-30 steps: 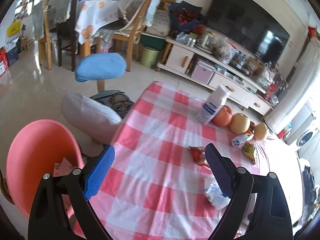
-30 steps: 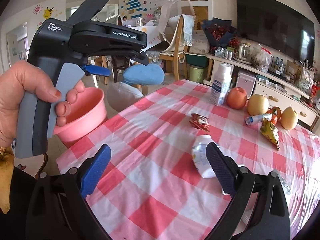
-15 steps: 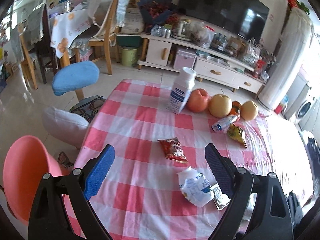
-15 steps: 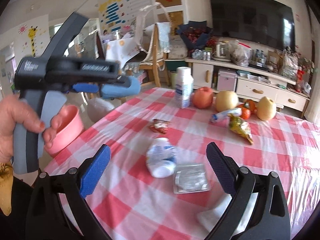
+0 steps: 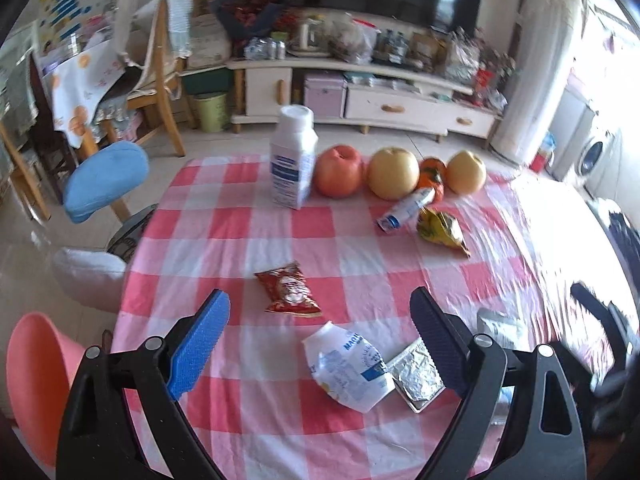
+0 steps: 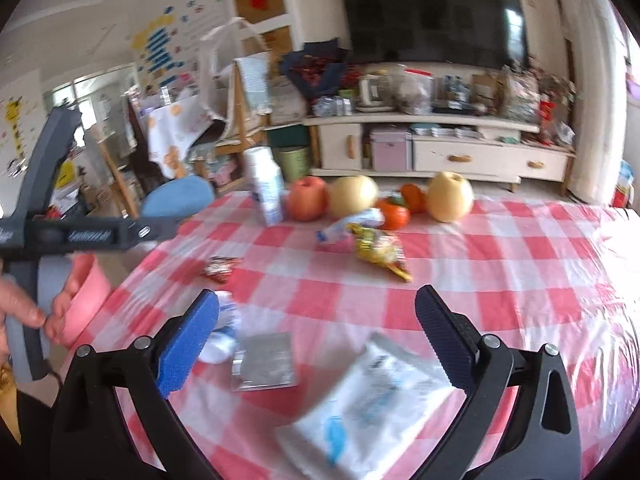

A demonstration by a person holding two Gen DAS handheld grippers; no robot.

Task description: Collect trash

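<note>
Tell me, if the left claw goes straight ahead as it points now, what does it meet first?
Probably the crumpled white wrapper, low between the open left claw fingers; the red snack packet lies beyond. Depth is uncertain.

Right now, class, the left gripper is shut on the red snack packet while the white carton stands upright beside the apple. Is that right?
Not quite. The left gripper is open and holds nothing; the red snack packet lies loose on the cloth, as the left wrist view shows. The white carton does stand upright beside the apple.
</note>
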